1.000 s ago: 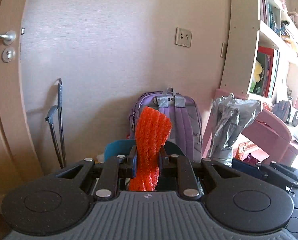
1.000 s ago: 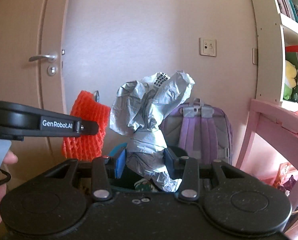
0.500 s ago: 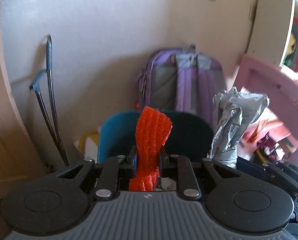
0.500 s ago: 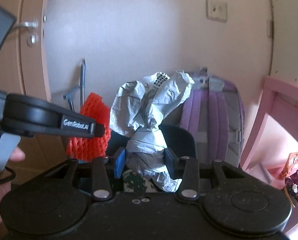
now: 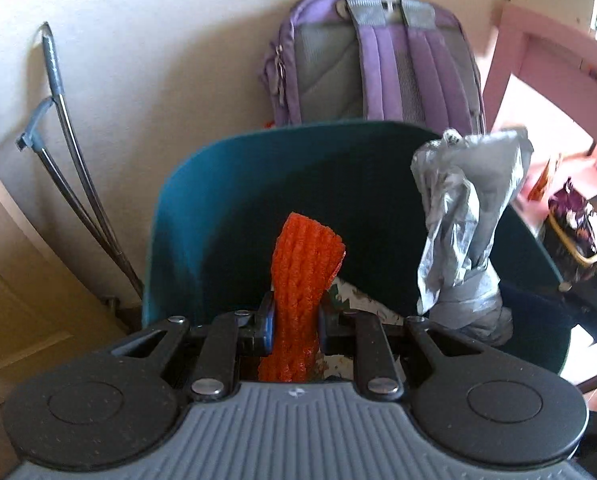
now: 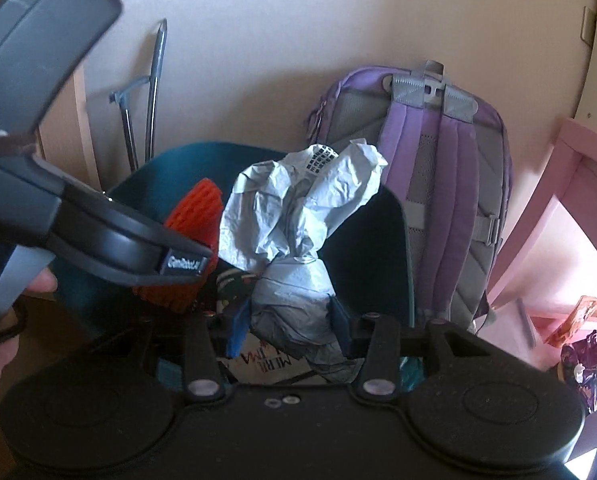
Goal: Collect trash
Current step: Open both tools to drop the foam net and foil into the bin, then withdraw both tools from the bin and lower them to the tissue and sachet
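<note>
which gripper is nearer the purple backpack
Right. The right gripper, with the grey wrapper, sits just beside the purple backpack; the left gripper, holding the orange net, is further over.

Your 2 wrist cameras each look forward and downward along their own fingers, close above the open dark teal plastic bin [image 5: 234, 184]. Both share that bin [image 6: 378, 248] and the purple fabric backpack [image 5: 378, 60] [image 6: 450, 168] behind it.

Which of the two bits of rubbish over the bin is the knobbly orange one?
The orange mesh netting, pinched in the left gripper. The other, in the right gripper, is a smooth, crumpled grey plastic bag.
</note>
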Action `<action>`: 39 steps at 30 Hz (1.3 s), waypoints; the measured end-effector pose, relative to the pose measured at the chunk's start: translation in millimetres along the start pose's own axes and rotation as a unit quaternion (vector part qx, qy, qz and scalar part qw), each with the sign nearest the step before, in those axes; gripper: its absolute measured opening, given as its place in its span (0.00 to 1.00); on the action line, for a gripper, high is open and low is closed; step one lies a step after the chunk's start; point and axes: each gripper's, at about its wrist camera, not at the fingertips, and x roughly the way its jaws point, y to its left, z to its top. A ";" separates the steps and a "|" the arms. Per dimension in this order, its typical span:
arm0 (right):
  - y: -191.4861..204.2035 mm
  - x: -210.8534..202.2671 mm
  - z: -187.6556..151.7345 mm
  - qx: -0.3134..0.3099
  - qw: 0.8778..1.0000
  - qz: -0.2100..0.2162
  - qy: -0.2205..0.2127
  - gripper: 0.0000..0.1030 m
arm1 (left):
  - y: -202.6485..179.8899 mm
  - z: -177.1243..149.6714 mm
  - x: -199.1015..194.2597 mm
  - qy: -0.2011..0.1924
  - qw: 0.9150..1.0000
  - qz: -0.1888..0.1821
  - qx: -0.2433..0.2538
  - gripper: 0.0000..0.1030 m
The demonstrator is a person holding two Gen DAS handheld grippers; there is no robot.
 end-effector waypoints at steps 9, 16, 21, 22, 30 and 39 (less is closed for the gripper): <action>-4.6 -8.4 -1.5 0.007 1.000 -0.003 0.001 0.51 | 3.7 -5.3 -5.3 0.005 1.000 -0.013 -0.017 0.47; -1.0 -31.1 -1.3 0.018 1.000 -0.002 -0.015 0.54 | 0.6 -6.9 -35.6 -0.025 1.000 -0.005 -0.011 0.63; 4.6 -58.6 -1.4 0.027 0.999 0.007 -0.030 0.56 | -0.9 -16.1 -69.9 -0.052 0.999 -0.002 -0.008 0.67; 5.9 -66.9 -2.2 0.025 0.999 0.007 -0.033 0.57 | -1.2 -18.7 -78.2 -0.057 0.998 -0.002 -0.008 0.67; 16.0 -125.3 -16.2 0.015 0.998 0.017 -0.054 0.59 | -2.5 -45.5 -141.5 -0.089 0.996 -0.011 -0.005 0.67; 24.8 -165.7 -52.4 0.008 0.997 0.051 -0.055 0.62 | -1.2 -99.3 -186.5 -0.100 0.994 -0.035 0.007 0.70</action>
